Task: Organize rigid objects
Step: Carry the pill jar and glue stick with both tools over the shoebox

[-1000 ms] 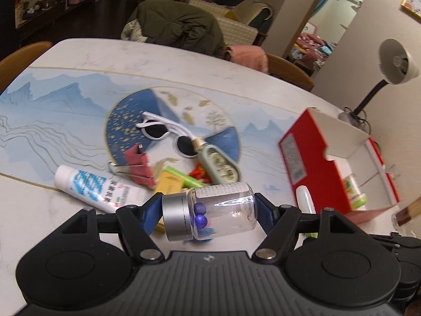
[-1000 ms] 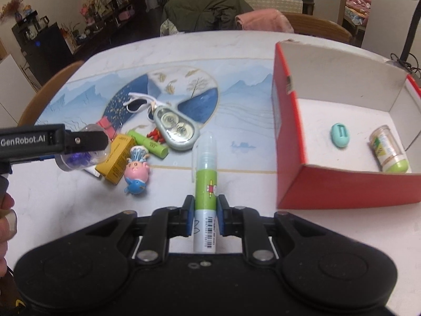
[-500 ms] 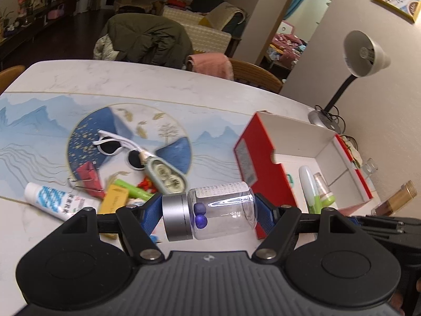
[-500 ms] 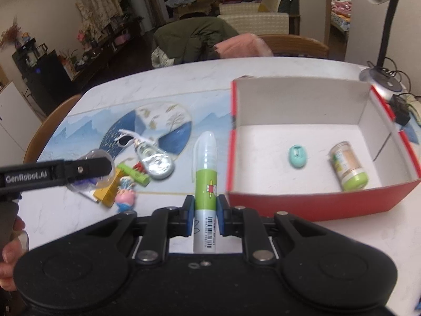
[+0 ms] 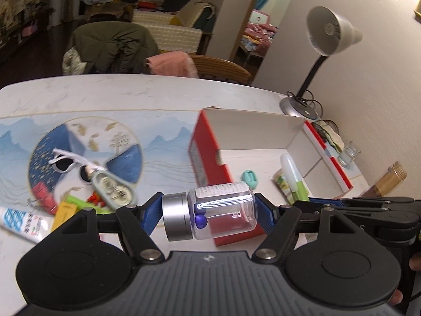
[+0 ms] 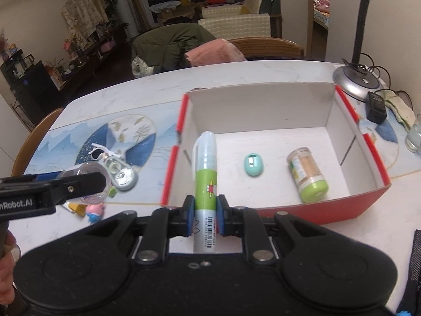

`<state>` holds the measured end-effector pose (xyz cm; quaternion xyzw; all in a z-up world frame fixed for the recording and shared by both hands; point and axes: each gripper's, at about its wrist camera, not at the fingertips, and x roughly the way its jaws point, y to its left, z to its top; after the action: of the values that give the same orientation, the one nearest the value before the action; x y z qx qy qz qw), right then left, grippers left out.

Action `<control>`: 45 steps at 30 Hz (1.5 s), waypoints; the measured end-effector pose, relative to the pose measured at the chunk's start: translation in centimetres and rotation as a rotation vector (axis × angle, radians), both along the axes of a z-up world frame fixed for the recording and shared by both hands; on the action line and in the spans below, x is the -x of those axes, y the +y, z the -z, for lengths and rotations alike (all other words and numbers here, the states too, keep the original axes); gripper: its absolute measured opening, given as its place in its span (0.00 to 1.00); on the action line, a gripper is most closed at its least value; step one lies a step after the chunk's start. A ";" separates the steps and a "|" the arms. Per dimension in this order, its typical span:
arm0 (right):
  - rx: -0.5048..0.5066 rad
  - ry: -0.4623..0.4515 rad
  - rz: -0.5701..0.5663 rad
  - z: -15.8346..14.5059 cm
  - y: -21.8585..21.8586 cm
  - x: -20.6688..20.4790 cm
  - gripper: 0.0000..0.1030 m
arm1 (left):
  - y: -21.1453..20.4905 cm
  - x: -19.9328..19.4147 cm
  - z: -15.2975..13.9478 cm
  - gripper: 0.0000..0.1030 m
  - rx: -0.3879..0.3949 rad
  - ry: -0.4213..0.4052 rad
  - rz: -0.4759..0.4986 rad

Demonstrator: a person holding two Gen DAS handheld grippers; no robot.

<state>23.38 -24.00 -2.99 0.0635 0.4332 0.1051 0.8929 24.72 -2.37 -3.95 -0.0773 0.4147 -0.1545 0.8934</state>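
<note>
White marble table with blue landscape mat, living room, left jaws gripping jar, right jaws gripping tube

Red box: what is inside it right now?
Inside the red box lie a teal egg-shaped item and a green-capped jar. The held glue stick covers part of the floor.

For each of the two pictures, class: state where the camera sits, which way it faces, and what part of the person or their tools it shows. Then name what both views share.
Left wrist: on the left gripper, facing forward and down past its clear jar toward the red box; the right gripper enters from the right edge.
Right wrist: on the right gripper, facing down into the box over its green tube; the left gripper and a hand show at left.
Shared: box, teal egg-shaped thing, green-capped bottle, sunglasses, lamp.
</note>
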 end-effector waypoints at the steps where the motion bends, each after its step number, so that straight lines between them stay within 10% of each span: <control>1: 0.000 0.001 0.002 0.0 -0.4 -0.2 0.16 | -0.6 -0.2 -0.1 0.71 -0.004 -0.003 0.008; 21: 0.019 0.007 0.109 1.6 -9.7 -6.8 0.16 | -11.9 -5.4 2.0 0.71 -0.119 0.000 0.147; 45: 0.036 0.144 0.041 7.6 -8.7 -16.0 0.16 | -18.3 -11.7 8.8 0.71 -0.290 0.206 0.238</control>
<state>39.39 -32.72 -10.61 0.0637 0.4968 0.0740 0.8624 36.41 -20.70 -12.70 0.0863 0.5280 -0.1887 0.8235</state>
